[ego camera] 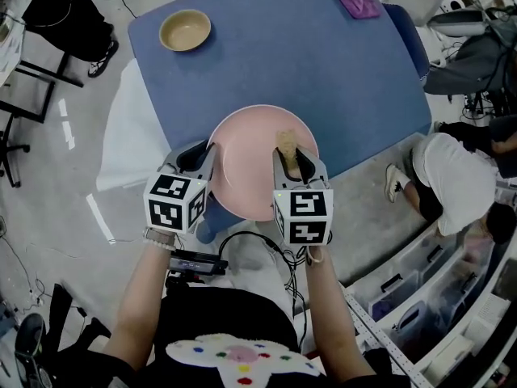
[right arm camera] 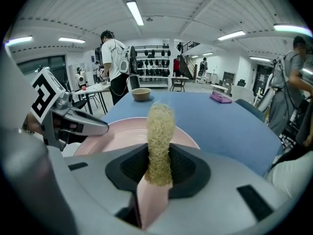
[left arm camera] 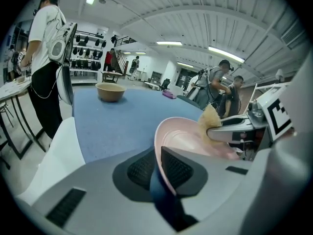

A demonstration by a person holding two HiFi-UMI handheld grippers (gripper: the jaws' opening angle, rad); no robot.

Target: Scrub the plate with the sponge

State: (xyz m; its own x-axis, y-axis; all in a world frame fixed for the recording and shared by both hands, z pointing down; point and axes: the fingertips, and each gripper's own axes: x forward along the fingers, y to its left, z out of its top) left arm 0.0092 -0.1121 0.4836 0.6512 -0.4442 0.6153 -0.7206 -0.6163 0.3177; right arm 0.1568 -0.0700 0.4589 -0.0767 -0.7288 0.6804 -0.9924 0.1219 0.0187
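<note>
A pink plate (ego camera: 246,148) is at the near edge of the blue table (ego camera: 323,71), and it looks tilted in the left gripper view. My left gripper (ego camera: 206,153) is shut on the plate's left rim, and the rim (left arm camera: 164,151) runs between the two dark pads. My right gripper (ego camera: 292,162) is shut on a tan, fibrous sponge (ego camera: 286,141), which stands up from the jaws over the plate's right side. In the right gripper view the sponge (right arm camera: 160,131) sticks out past the pads, with the plate (right arm camera: 117,133) behind it. I cannot tell whether the sponge touches the plate.
A tan bowl (ego camera: 185,30) sits at the table's far left and a purple object (ego camera: 358,1) at its far right. A person in a white shirt (ego camera: 452,176) crouches to the right of the table. Clear storage bins (ego camera: 420,297) line the lower right.
</note>
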